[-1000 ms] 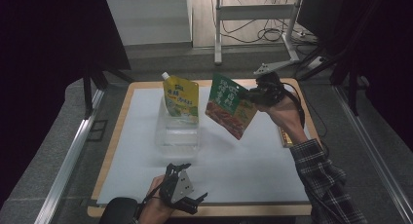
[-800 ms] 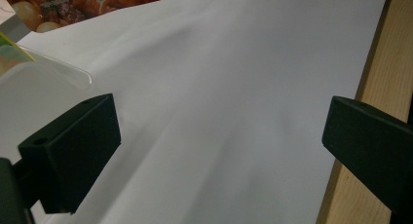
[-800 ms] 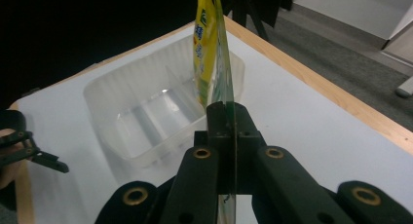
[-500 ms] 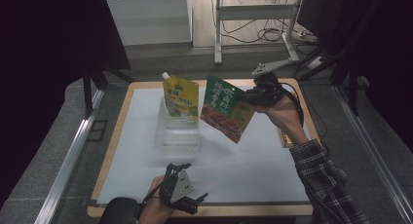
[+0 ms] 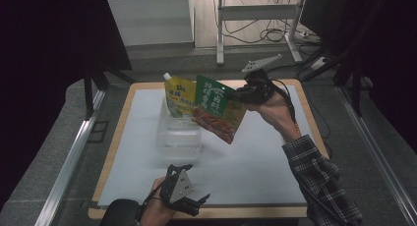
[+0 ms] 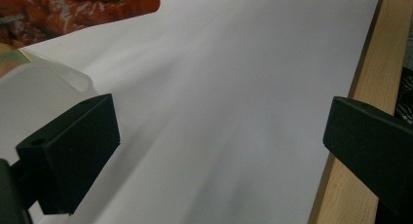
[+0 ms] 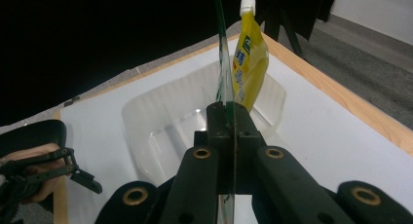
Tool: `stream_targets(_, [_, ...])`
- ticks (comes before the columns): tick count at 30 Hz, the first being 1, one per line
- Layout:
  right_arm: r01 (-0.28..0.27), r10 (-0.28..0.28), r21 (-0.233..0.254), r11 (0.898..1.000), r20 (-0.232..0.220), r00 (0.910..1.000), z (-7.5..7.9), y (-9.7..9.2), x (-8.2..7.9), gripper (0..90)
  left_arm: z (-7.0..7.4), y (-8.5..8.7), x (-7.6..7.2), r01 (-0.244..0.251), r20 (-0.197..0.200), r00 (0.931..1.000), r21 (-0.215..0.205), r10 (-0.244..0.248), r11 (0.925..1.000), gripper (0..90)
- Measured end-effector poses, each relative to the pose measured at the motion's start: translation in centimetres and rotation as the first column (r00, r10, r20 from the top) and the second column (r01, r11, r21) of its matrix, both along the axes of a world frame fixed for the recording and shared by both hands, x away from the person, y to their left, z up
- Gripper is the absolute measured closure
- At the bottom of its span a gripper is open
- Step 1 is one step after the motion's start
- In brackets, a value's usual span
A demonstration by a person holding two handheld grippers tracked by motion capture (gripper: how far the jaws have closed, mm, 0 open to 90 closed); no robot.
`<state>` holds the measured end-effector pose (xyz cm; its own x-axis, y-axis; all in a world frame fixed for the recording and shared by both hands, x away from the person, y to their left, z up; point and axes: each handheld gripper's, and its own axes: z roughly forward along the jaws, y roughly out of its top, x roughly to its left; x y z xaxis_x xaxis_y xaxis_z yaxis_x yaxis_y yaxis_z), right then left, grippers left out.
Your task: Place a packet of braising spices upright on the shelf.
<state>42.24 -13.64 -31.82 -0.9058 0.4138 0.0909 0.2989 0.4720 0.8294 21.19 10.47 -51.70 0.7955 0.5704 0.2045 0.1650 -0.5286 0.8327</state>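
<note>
High view — yellow pouch (image 5: 178, 96) in clear tub (image 5: 178, 137)

Black right gripper (image 5: 239, 94) with grey triangular plate, brass-ringed screw holes, trailing cable; sleeve (image 5: 319, 184) seemingly dark plaid.

The person's right arm, in a checked sleeve (image 5: 319, 182), reaches up over the far right part of the table. Its hand (image 5: 274, 110) holds the right gripper (image 5: 241, 94) raised in the air, pointing to the left, with the jaws pressed together. The left hand (image 5: 156, 211) stays low at the near edge, and the left gripper (image 5: 194, 202) points to the right with its jaws wide apart
</note>
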Motion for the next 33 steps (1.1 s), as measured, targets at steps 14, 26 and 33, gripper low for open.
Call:
stream_targets(14, [-0.034,0.034,0.018,0.999,-0.008,0.9994,0.0,2.9,1.1,89.2,0.0,0.0,0.0,0.003,-0.013,0.9999,-0.014,-0.003,0.9999,0.0])
stream_targets(26, [-0.047,0.047,0.022,0.999,-0.022,0.9987,-0.2,5.4,2.3,89.2,0.1,0.0,-0.1,0.006,-0.011,0.9999,-0.016,-0.006,0.9999,0.0])
stream_targets(33, [-0.045,0.046,0.032,0.998,-0.020,0.9988,-0.2,6.9,2.9,89.2,0.1,0.0,-0.1,0.007,-0.009,0.9999,-0.018,-0.008,0.9998,0.0])
